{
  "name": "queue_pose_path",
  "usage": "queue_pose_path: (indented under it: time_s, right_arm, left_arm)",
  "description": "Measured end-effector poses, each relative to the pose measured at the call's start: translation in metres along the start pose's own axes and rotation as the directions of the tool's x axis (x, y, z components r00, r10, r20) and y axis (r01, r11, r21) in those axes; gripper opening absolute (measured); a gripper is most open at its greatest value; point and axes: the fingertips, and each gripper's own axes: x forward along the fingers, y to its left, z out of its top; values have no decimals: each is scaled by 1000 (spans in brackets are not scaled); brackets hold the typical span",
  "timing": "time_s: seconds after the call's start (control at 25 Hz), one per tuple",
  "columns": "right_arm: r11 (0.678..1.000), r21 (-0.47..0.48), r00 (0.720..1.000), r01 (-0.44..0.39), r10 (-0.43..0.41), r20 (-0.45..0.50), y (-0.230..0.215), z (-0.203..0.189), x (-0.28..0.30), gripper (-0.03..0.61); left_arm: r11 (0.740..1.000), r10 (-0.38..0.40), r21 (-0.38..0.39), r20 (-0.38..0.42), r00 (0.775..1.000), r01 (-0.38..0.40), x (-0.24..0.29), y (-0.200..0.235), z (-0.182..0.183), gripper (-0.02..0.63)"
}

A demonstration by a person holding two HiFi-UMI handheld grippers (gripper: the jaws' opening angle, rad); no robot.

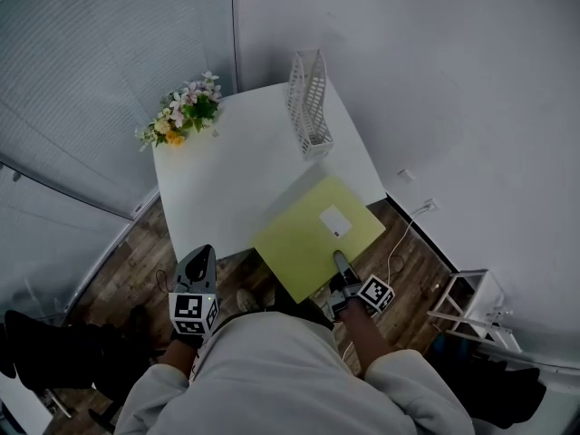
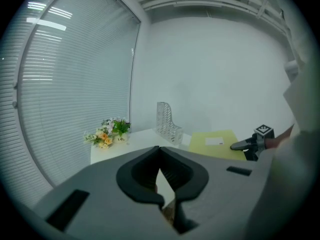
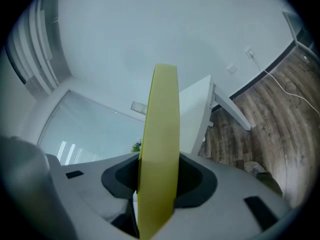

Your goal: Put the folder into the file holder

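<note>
Your right gripper (image 1: 341, 263) pinches the folder (image 1: 313, 229) only at its near edge, left gripper (image 1: 199, 257) fingers (image 2: 145, 174) closed empty, so it may slip before reaching the file holder (image 1: 308, 107).

Count on site: one white table (image 1: 213, 193), one yellow-green folder (image 1: 304, 243) bearing one white label (image 1: 335, 220), one white mesh file holder (image 1: 308, 102), one bunch of flowers (image 1: 184, 116), two grippers: left gripper (image 1: 201, 254), right gripper (image 1: 340, 261)
</note>
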Motion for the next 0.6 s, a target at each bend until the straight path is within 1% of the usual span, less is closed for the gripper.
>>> queue_pose_path:
  time_s: [0.08,0.16,0.2,0.28,0.4,0.48,0.56,0.6]
  right_arm:
    - [1000,-18,1000,-7,7,24,16,20,1,179]
    - [998,-29,997,52,-50,59,27,42,-1,179]
    - [997,-42,995,63,-59,80,35,55,1,179]
    - [995,-94,992,26,-14,126,59,85,11,179]
    - [985,-155,980,70,-39,193,85,129,21,179]
    - [979,-185,971,82,-37,237,103,156,31,179]
    - [973,-219,961,70,-6,278,123,181,44,179]
    - [968,-246,956,42,33,293,136,193,52,179]
  left_arm:
    - [1000,9,-10,4,1000,-8,2,2,2,8]
    - [1000,18,-17,6,1000,-18,3,4,3,8]
    - [1000,22,-21,6,1000,-22,4,6,3,8]
    - [999,32,-28,7,999,-31,6,9,5,8]
    - [998,49,-36,8,999,-49,7,13,7,8]
    - [997,63,-42,9,998,-62,8,15,9,8]
    - [996,78,-49,11,997,-78,8,18,11,8]
    - [995,87,-52,11,996,-87,9,20,11,8]
